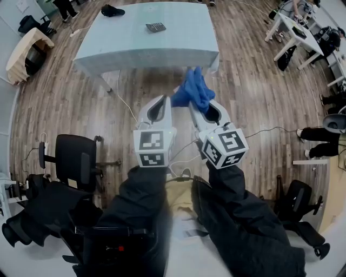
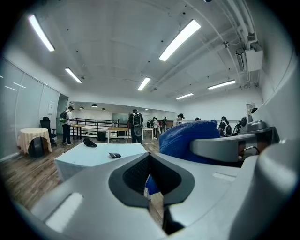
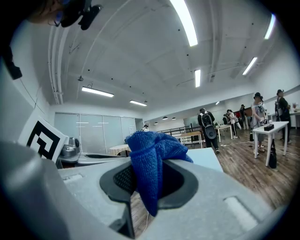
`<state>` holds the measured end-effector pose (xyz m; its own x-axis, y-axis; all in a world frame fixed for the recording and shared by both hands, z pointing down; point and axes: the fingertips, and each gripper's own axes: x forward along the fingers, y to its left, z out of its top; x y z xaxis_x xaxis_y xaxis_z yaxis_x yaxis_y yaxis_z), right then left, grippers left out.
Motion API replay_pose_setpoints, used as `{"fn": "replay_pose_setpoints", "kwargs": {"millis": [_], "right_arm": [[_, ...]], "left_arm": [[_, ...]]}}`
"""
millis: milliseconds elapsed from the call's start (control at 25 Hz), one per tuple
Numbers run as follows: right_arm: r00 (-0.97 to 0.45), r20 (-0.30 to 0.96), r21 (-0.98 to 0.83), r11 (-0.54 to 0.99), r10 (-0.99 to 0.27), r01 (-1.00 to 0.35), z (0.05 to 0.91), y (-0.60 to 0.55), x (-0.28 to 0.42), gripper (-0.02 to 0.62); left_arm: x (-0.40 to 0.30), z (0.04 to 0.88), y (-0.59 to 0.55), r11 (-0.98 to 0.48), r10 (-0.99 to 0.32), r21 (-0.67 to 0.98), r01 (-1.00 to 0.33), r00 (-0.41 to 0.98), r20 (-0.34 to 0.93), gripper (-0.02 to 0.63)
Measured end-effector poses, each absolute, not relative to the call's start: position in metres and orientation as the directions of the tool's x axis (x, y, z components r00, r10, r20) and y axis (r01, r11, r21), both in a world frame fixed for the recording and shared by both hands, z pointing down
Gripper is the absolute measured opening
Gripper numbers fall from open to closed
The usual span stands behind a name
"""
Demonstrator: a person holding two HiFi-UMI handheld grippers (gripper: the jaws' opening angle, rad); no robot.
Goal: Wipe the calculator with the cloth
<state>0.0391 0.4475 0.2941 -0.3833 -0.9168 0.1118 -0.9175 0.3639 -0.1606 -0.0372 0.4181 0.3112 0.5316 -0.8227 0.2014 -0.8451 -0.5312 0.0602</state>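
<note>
Wood-plank flooring [image 1: 254,103] filled most of the head view, in a large open room with strip lights on the ceiling and people standing at the far end. At the top centre of that frame stood a pale blue-green worktop [image 1: 178,43], well apart from both grippers. Black office chairs [image 1: 78,159] sat at the lower left and white tables [image 1: 294,32] at the upper right. Two dark sleeves [image 1: 238,216] rose from the bottom edge, each ending in a grey gripper with a marker cube. The left gripper [image 1: 162,101] sat just left of frame centre; in the left gripper view its dark pads met with nothing pinched between them, so it was closed and empty. The right gripper [image 1: 204,107] lay just beside it on the right, tilted toward it, and its jaws were clamped on a blue cloth [image 1: 193,89]. The cloth bunched above the gripper tips and, in the right gripper view, hung down between the pads. It was held over the floor, short of the worktop's near edge. A small dark calculator [image 1: 155,27] lay flat near the middle of the worktop toward its far side, and a black item [image 1: 112,10] that I could not identify rested at its far left corner.
</note>
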Motion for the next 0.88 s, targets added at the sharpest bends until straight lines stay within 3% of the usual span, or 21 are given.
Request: {"fn": "replay_pose_setpoints", "kwargs": {"millis": [880], "right_arm": [[-0.363, 0.131, -0.169, 0.340, -0.923, -0.925, 0.307, 0.435, 0.035, 0.089]], "left_arm": [[-0.043, 0.325, 0.406, -0.542, -0.809, 0.082, -0.837, 0.545, 0.218, 0.000]]}}
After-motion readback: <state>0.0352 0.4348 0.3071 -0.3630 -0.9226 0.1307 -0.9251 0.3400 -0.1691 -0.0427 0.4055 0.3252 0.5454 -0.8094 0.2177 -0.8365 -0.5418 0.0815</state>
